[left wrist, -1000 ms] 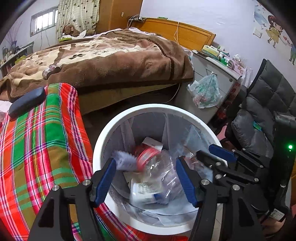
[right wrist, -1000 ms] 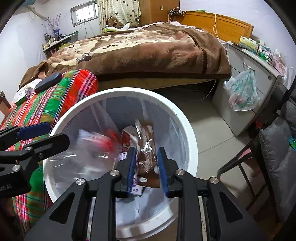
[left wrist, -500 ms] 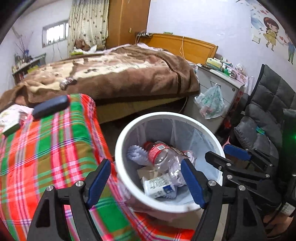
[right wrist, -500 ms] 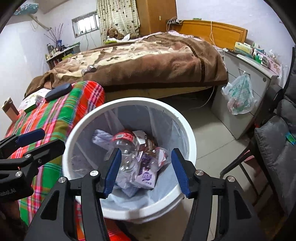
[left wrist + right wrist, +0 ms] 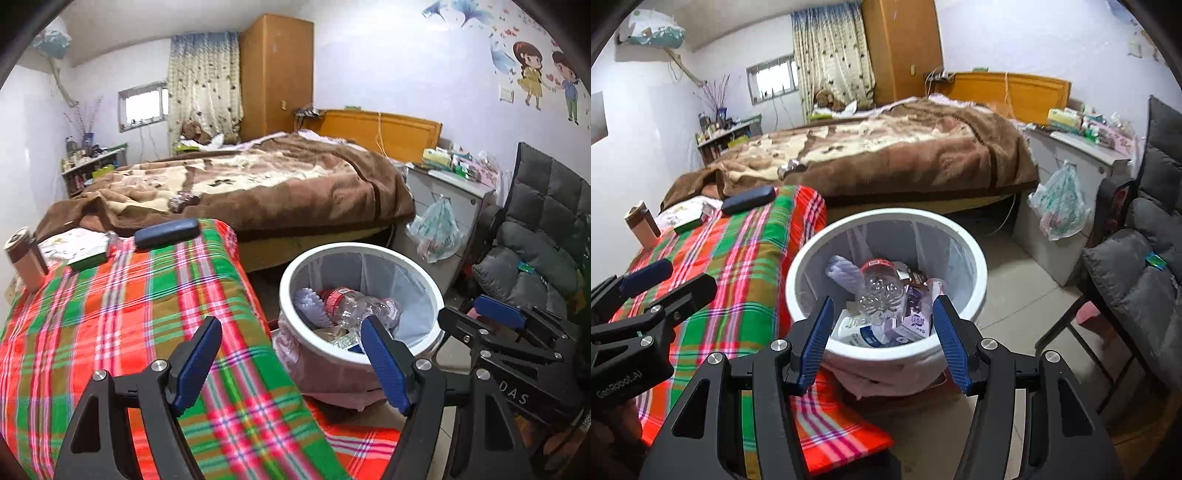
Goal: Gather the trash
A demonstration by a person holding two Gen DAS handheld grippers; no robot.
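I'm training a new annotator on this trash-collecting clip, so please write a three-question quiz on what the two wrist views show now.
1. True or false: the crushed clear plastic bottle with a red label lies inside the round white waste bin.
2. Multiple choice: where does the dark blue oblong case lie? A) in the bin B) on the red-and-green plaid cloth C) on the grey padded chair.
3. Fill in: the left gripper and the right gripper are both ____ and hold nothing.

Key
1. True; it rests on top of the other rubbish.
2. B, at the cloth's far end.
3. Open.
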